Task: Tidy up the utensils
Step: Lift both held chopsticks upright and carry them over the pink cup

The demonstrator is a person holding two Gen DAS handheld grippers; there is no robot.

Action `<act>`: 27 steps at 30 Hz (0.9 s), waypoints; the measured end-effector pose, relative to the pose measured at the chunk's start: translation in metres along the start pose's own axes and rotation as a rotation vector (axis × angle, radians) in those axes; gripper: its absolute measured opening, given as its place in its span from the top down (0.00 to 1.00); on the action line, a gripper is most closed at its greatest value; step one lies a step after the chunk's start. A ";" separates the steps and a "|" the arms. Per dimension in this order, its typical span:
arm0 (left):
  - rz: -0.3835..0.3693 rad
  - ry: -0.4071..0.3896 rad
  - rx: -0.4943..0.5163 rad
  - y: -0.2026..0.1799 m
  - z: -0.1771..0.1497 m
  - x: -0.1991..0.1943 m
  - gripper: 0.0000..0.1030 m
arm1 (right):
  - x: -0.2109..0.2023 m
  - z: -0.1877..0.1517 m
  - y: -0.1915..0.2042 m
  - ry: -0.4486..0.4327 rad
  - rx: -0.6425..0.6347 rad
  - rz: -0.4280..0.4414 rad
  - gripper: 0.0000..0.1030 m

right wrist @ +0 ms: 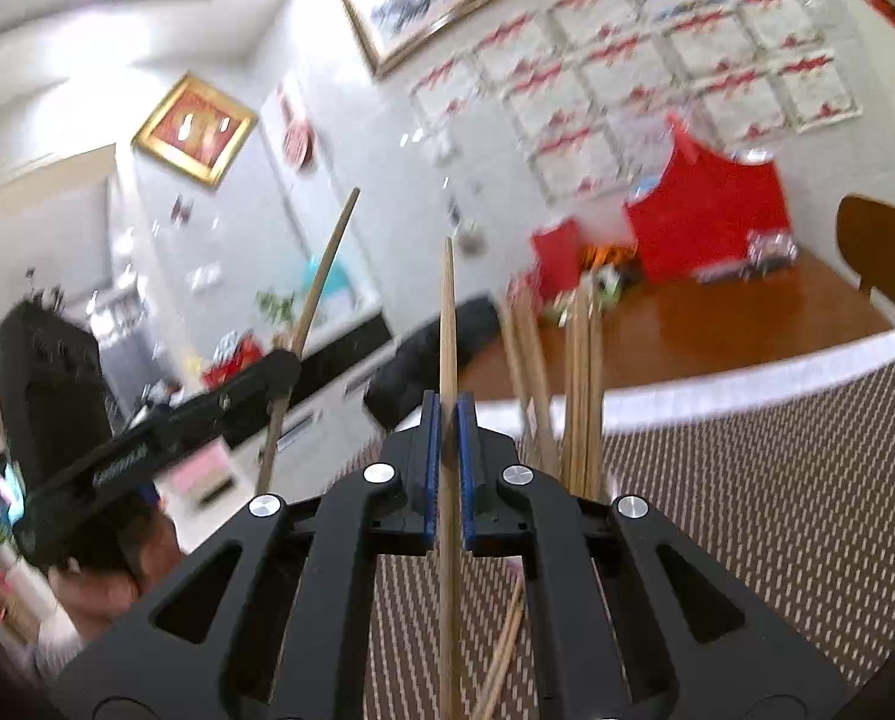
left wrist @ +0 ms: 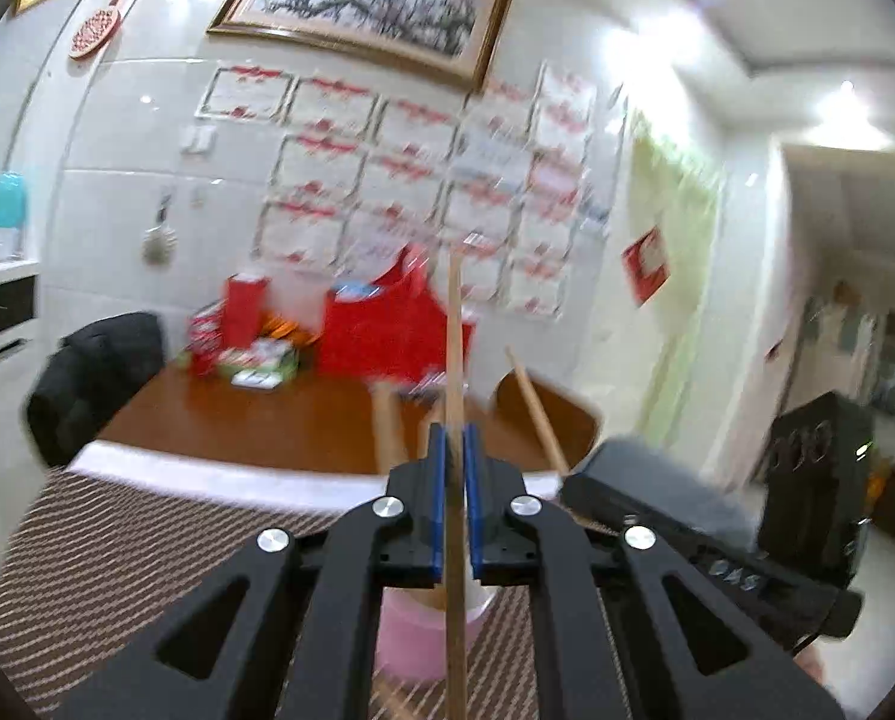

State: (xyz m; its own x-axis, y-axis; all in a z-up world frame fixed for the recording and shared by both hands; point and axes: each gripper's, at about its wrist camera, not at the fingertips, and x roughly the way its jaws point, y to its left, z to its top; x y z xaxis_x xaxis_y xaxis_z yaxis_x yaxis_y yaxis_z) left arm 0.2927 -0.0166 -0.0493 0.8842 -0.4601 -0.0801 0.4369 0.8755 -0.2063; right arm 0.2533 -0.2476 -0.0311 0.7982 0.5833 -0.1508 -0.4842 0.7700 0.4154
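Writing on the certificates point(left wrist: 327, 114) is blurred beyond reading, while one upright chopstick point(left wrist: 454, 360) is clamped by the left gripper point(left wrist: 454, 450) and another chopstick point(right wrist: 447, 324) by the right gripper point(right wrist: 447, 420).

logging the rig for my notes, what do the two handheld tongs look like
Both tongs match: the left and right are matte black, with angular linkage arms that have triangular cut-outs and round silver pivot bolts. Each finger carries a blue ribbed pad. Seen side-on from the right wrist view, the left one is a long black bar with small white lettering, too blurred to read. No cables show.
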 end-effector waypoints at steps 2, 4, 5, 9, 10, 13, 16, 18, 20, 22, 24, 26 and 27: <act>-0.034 -0.055 -0.008 -0.004 0.005 0.012 0.94 | 0.005 0.014 -0.005 -0.048 0.012 -0.010 0.94; -0.059 -0.098 0.002 -0.010 0.006 0.027 0.94 | 0.012 0.028 -0.008 -0.101 0.021 -0.027 0.94; -0.060 -0.110 0.009 -0.013 0.005 0.034 0.94 | 0.019 0.033 -0.011 -0.118 0.023 -0.033 0.94; -0.055 -0.133 0.022 -0.010 0.000 0.068 0.94 | 0.042 0.046 -0.026 -0.177 0.029 -0.047 0.94; -0.054 -0.137 0.016 -0.006 -0.002 0.075 0.94 | 0.046 0.047 -0.029 -0.184 0.033 -0.049 0.94; -0.045 -0.138 -0.016 0.008 -0.011 0.093 0.94 | 0.060 0.042 -0.040 -0.198 0.044 -0.055 0.94; -0.038 -0.133 -0.049 0.024 -0.022 0.110 0.94 | 0.074 0.033 -0.052 -0.198 0.041 -0.071 0.94; -0.028 -0.141 -0.060 0.033 -0.027 0.116 0.94 | 0.081 0.030 -0.060 -0.201 0.054 -0.084 0.94; -0.027 -0.123 -0.054 0.036 -0.027 0.125 0.94 | 0.085 0.029 -0.064 -0.193 0.058 -0.084 0.94; -0.019 -0.130 -0.045 0.037 -0.027 0.126 0.94 | 0.088 0.028 -0.068 -0.187 0.052 -0.098 0.94; -0.019 -0.125 -0.049 0.039 -0.028 0.129 0.94 | 0.089 0.027 -0.072 -0.181 0.061 -0.102 0.94; -0.012 -0.111 -0.056 0.042 -0.031 0.133 0.94 | 0.090 0.025 -0.074 -0.175 0.064 -0.102 0.94; -0.006 -0.099 -0.058 0.043 -0.034 0.136 0.94 | 0.091 0.024 -0.074 -0.170 0.061 -0.104 0.94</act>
State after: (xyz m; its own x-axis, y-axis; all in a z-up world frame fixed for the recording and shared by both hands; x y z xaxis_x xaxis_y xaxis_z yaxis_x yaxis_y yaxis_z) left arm 0.4262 -0.0461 -0.1019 0.8948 -0.4462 0.0180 0.4348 0.8612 -0.2632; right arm 0.3702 -0.2576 -0.0542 0.8941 0.4457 -0.0440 -0.3779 0.8035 0.4600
